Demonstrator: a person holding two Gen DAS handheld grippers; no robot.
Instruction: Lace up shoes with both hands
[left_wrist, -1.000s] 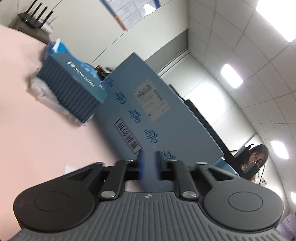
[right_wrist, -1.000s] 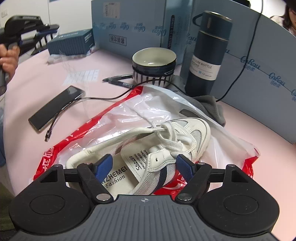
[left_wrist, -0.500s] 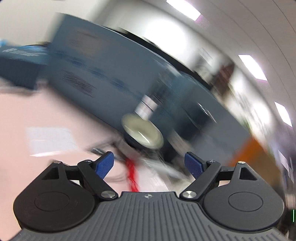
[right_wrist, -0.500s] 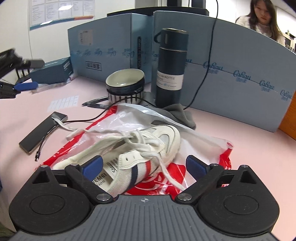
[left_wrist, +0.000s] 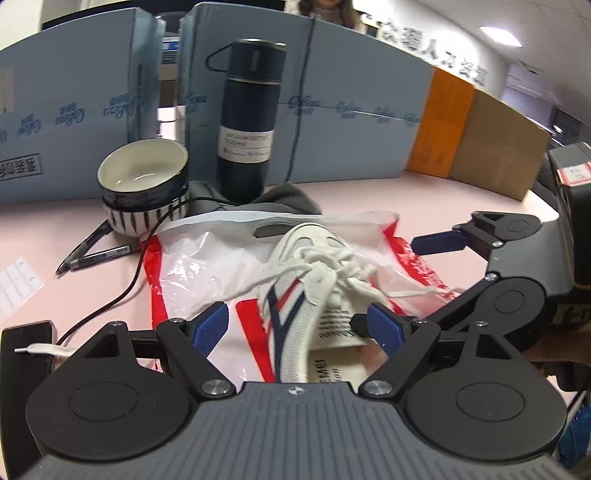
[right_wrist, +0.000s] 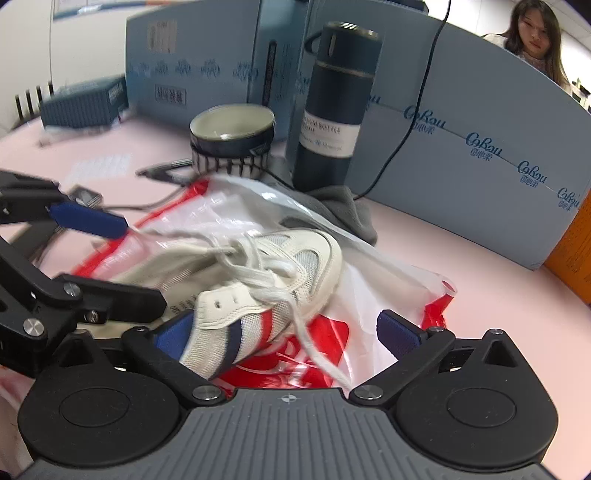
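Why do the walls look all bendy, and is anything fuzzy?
Left wrist view: the fisheye lens bends the blue divider into a curve, while the shoe looks fairly sharp. Right wrist view: same bending, and the shoe's laces and the plastic bag are smeared with blur.

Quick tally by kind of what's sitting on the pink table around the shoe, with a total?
Shoe: 1
Plastic bag: 1
Bowl: 1
Bottle: 1
Grey cloth: 1
Pens: 2
Phone: 1
Blue box: 1
Total: 9
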